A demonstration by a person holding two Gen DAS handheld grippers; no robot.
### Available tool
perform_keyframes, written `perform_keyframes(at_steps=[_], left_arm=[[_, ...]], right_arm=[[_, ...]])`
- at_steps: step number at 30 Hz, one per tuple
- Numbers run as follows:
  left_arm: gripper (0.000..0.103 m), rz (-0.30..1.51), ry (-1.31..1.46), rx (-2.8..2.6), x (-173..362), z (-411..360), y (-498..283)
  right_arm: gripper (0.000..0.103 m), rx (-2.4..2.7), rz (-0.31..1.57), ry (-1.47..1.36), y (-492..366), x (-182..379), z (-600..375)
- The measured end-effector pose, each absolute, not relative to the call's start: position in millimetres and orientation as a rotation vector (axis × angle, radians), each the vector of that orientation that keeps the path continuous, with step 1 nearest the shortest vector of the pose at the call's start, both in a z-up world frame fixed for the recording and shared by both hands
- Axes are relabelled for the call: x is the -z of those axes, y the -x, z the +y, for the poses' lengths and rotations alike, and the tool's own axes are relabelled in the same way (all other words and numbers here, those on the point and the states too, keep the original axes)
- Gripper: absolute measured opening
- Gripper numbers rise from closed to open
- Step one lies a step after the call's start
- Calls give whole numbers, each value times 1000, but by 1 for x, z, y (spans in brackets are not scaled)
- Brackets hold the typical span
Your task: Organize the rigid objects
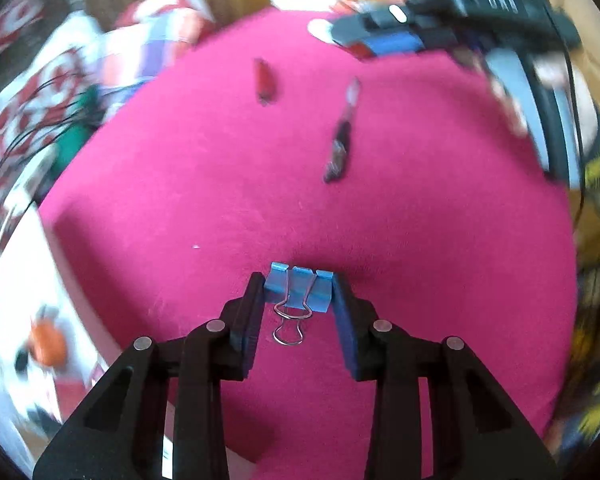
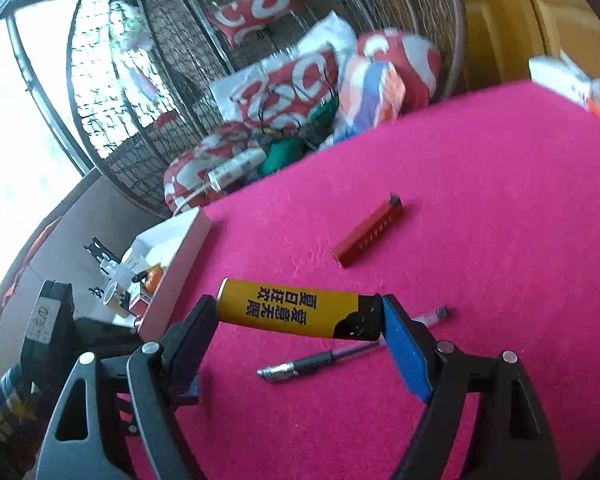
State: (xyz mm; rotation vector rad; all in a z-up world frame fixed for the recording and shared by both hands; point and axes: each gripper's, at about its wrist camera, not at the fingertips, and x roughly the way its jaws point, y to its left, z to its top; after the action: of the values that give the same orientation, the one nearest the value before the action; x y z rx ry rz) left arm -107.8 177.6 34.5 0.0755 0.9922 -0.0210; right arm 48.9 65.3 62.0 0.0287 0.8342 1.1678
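Through my left wrist view, my left gripper [image 1: 299,290] had its jaws narrowed onto a blue binder clip [image 1: 298,287], gripped by its sides just above the pink cloth of the desk [image 1: 440,240], its wire handles pointing back toward 6 o'clock. Toward 12 o'clock lay a small red object [image 1: 265,82], too blurred to identify, and at 1 o'clock a dark pen [image 1: 342,140], also smeared. At 2 o'clock my right gripper [image 1: 380,36] was partly cut off by the frame edge and blurred.

Through my right wrist view, my right gripper [image 2: 300,316] had its jaws closed on a yellow and black lighter [image 2: 296,312], held crosswise end to end above the desk [image 2: 500,200]. Under it lay the pen [image 2: 320,362], partly hidden behind the right jaw. A red harmonica-like bar [image 2: 368,236] rested at 1 o'clock. A white box [image 2: 176,240] sat at the desk's edge at 10 o'clock, its contents hard to make out.
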Motion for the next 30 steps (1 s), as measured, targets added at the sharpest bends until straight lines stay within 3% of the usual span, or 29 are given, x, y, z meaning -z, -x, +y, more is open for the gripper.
perform_keyframes(at_steps=[10, 30], left_arm=[[33, 608, 218, -353, -90, 167, 170], [33, 400, 353, -783, -135, 239, 300]], right_arm=[[81, -1209, 641, 37, -7, -107, 66], [81, -1367, 545, 193, 63, -147, 124]])
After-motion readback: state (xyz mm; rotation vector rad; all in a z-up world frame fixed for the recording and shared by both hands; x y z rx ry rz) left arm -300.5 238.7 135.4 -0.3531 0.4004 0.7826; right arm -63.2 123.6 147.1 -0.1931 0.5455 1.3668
